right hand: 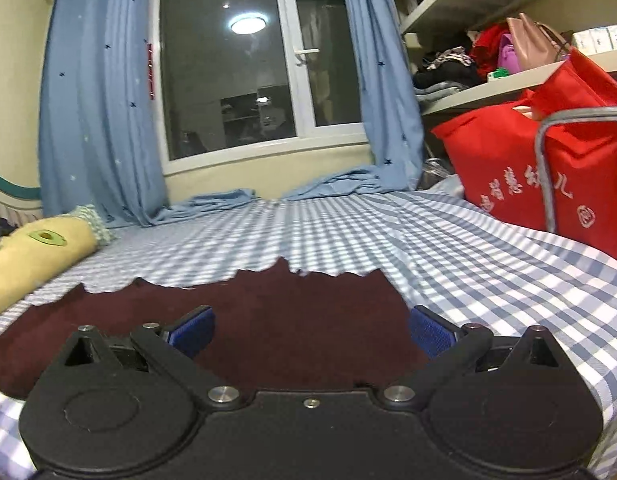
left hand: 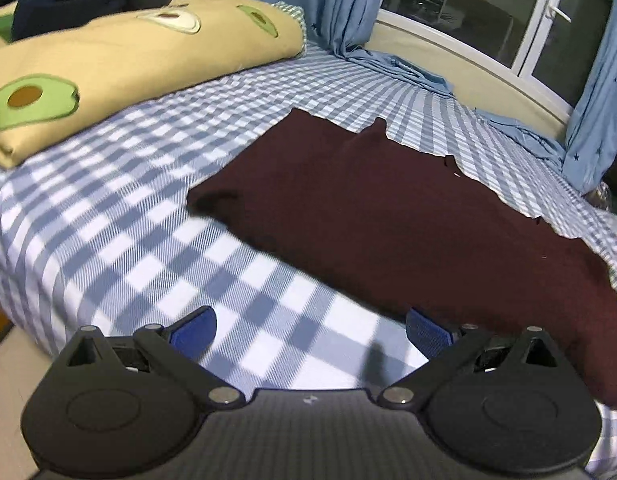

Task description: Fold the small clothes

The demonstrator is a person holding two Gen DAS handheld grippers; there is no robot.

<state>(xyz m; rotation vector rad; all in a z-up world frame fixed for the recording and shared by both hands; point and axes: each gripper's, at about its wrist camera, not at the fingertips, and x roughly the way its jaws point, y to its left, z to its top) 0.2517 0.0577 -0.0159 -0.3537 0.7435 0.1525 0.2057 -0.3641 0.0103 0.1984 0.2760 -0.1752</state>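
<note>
Hovering low over the bed, both tools are empty. In the bottom centre of the left wrist view the left gripper (left hand: 310, 332) has its jaws spread wide, with only checked sheet (left hand: 120, 216) between the blue pads; its right-hand pad sits just beside the near edge of the dark red garment (left hand: 408, 216), not on it. In the right wrist view the right gripper (right hand: 311, 330) is also spread wide and holds nothing, with the garment filling the gap between its pads in the lower middle of the frame.

The garment lies spread flat across the sheet, running from the centre to the right edge in the left view, its far edge wavy against the checks. I judge the step in hand to be taking hold of the near edge for a first fold. To do it well, each tool should probably drop to a corner or edge well apart from the other, so the cloth lifts evenly. The pads should pinch the garment alone; the sheet beneath is loose enough to be caught with it. Carrying the edge over low and level ought to keep the far half from dragging.

Further back, a beige quilt with avocado prints (left hand: 140, 60) lies in the upper left, clear of the work. A red bag (right hand: 540, 160) stands at the right, and blue curtains (right hand: 96, 112) frame the window (right hand: 228, 72) beyond.
</note>
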